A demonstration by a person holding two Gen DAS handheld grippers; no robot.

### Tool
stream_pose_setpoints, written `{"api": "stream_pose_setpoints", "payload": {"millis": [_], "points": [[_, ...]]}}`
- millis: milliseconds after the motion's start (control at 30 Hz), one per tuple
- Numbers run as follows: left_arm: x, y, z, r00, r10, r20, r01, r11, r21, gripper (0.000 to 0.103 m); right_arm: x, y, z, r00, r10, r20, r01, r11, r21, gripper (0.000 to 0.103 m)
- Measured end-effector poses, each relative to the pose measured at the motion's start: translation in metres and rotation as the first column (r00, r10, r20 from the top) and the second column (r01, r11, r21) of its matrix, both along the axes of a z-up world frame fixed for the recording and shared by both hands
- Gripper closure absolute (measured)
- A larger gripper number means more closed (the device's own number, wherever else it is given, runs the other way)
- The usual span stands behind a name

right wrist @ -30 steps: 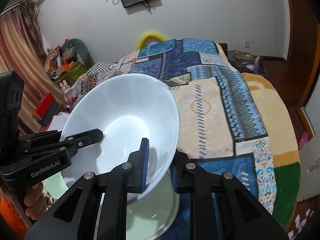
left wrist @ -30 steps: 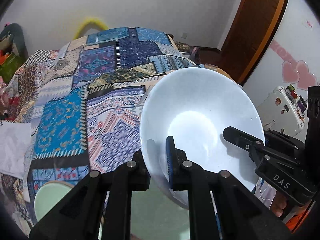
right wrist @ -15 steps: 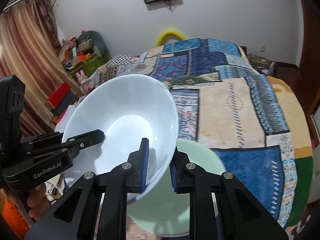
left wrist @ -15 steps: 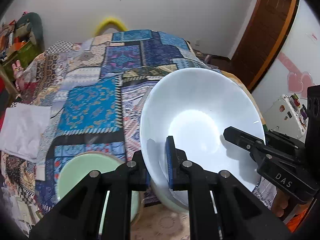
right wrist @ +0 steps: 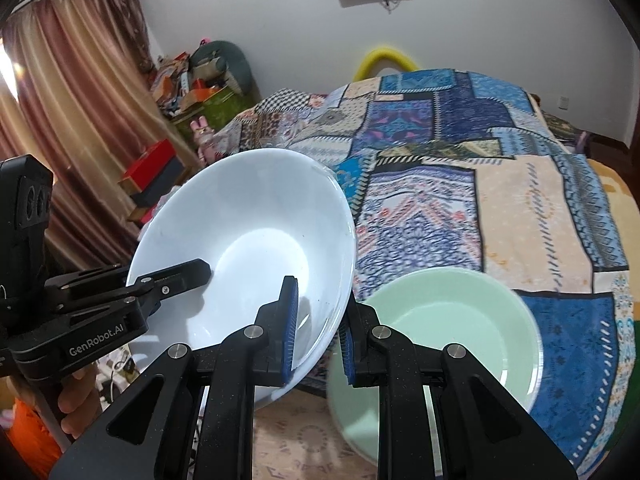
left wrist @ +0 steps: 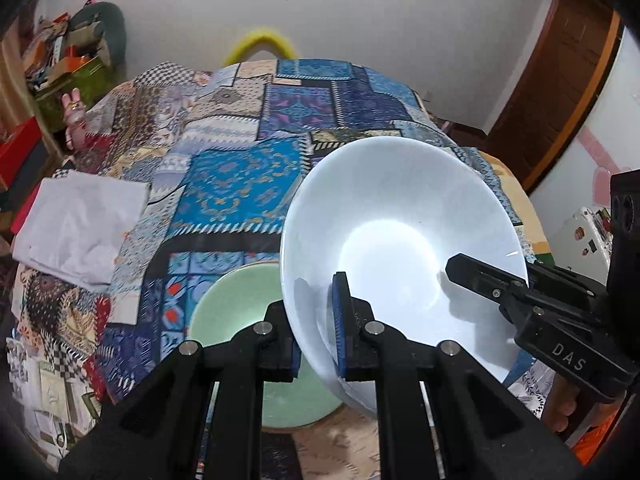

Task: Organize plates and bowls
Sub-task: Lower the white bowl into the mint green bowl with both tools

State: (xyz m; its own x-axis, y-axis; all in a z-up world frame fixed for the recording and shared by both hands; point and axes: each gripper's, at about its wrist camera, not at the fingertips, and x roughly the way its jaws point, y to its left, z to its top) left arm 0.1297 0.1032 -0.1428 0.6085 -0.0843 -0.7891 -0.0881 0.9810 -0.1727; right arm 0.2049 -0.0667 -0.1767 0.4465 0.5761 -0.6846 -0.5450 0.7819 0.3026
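Bed [left wrist: 248,184], patchwork quilt in blue, cream and violet panels; near edge cut off below both frames, far end reaching the wall. What supports the green bowl under the quilt cannot be made out.

White bowl [left wrist: 396,248], large, glossy, plain, wide flaring wall; held tilted in the air above the near end of the bed, opening turned toward the cameras. Lower wall hidden behind the gripper arms in both views.

Pale green bowl [right wrist: 452,320], smaller, plain, upright on the quilt, just beside and below the white bowl. In the left wrist view the white bowl and the gripper cover most of it; in the right wrist view its near rim is hidden by the gripper arm.

White cloth [left wrist: 80,228], crumpled, lying at the left side of the bed.

Left gripper [left wrist: 316,336]: jaws clamped on the white bowl's rim, one blue pad inside, one outside.

Right gripper [right wrist: 318,332]: jaws clamped on the opposite rim, likewise one pad each side.

Yellow hoop [right wrist: 384,60], beyond the far end of the bed, lower part hidden.

Clutter of boxes by the curtain, blurred, contents unreadable.
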Motion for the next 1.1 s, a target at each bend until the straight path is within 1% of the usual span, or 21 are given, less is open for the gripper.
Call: {"api": "stream_pose_setpoints", "payload": {"millis": [133,500,800,1100], "points": [[-0.008,0.012,-0.008,1.000,0.023,-0.011,-0.023,1.000,0.003,0.091,-0.004,0.013,-0.007,1.000,0.021,-0.011,-0.021,1.000,-0.006,0.086],[-0.017,0.042,-0.039,0.996,0.059,-0.069,-0.060,0.998,-0.020,0.091,-0.010,0.039,-0.029,0.996,0.058,-0.071,-0.059,0.998,-0.013,0.086],[-0.018,0.054,-0.063,0.990,0.071,-0.123,-0.075,0.997,-0.027,0.090,-0.012,0.053,-0.048,0.989,0.080,-0.121,-0.085,0.996,-0.037,0.086],[-0.014,0.063,-0.078,0.984,0.083,-0.158,-0.090,0.995,-0.038,0.090,-0.013,0.063,-0.061,0.984,0.094,-0.149,-0.105,0.992,-0.069,0.086]]}}
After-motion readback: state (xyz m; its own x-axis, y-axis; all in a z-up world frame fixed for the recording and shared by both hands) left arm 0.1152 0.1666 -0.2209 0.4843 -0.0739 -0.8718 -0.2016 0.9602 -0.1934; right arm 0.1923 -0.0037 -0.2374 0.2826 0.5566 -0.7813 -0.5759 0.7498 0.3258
